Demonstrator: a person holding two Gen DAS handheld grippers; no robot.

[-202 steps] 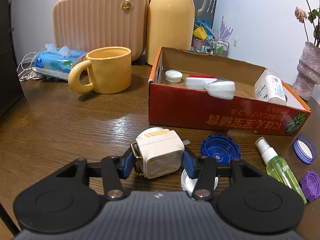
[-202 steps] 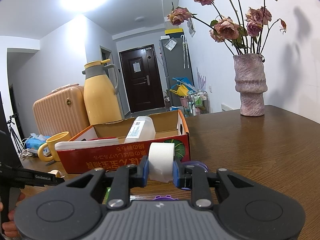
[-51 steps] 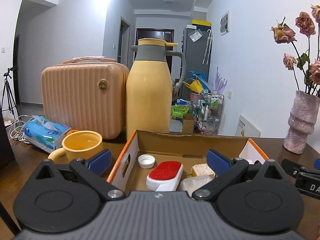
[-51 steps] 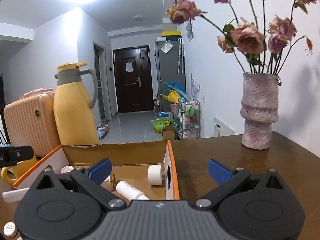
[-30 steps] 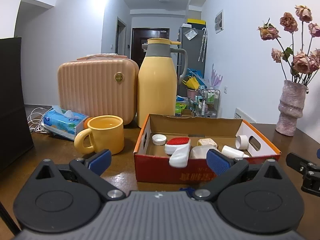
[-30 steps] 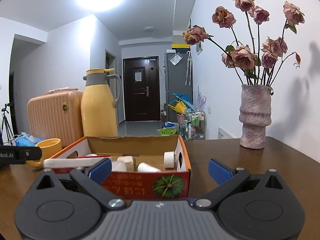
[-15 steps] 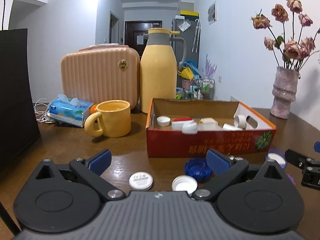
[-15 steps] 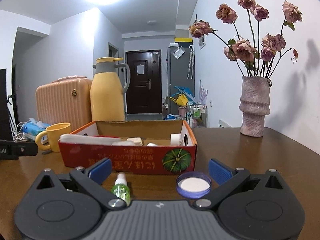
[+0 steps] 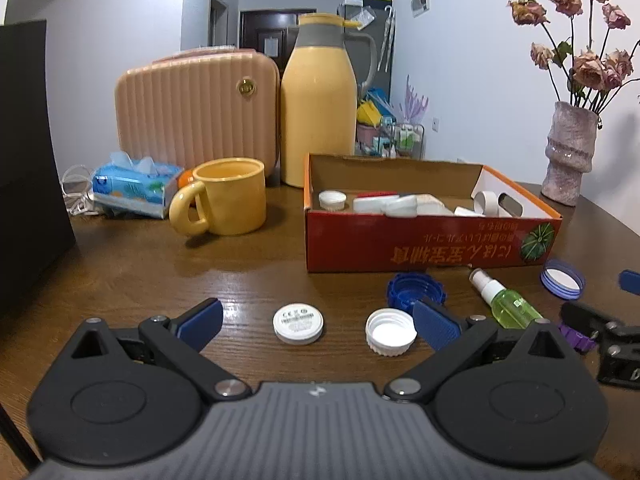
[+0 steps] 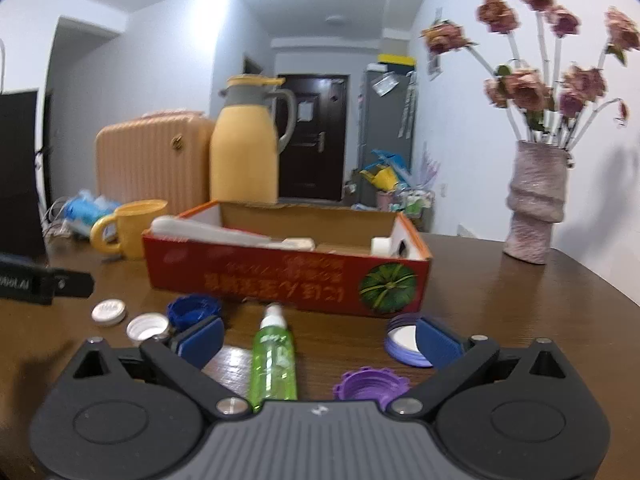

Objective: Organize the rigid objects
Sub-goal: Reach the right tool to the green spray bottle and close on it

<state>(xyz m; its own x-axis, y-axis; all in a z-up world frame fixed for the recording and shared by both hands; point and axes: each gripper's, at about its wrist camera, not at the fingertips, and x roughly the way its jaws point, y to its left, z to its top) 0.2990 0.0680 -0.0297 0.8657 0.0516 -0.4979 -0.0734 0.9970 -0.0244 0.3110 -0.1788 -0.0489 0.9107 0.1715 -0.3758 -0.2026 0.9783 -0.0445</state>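
Note:
A red cardboard box (image 9: 432, 246) (image 10: 288, 276) on the wooden table holds several white items. In front of it lie a flat white lid (image 9: 298, 323), an upturned white cap (image 9: 391, 331), a blue cap (image 9: 416, 287), a green spray bottle (image 9: 506, 304) (image 10: 274, 354), a lilac lid (image 9: 562, 279) (image 10: 404, 338) and a purple cap (image 10: 370, 387). My left gripper (image 9: 318, 320) is open and empty, low over the two white lids. My right gripper (image 10: 318, 338) is open and empty, straddling the spray bottle and purple cap.
A yellow mug (image 9: 224, 202), a yellow thermos jug (image 9: 318, 104), a pink ribbed case (image 9: 196, 108) and a tissue pack (image 9: 134, 188) stand behind and left of the box. A vase of dried roses (image 10: 534, 204) stands at the right.
Both grippers released their items into the box earlier, then pulled back and dropped low. They now stand open over the loose caps and bottle in front of the box.

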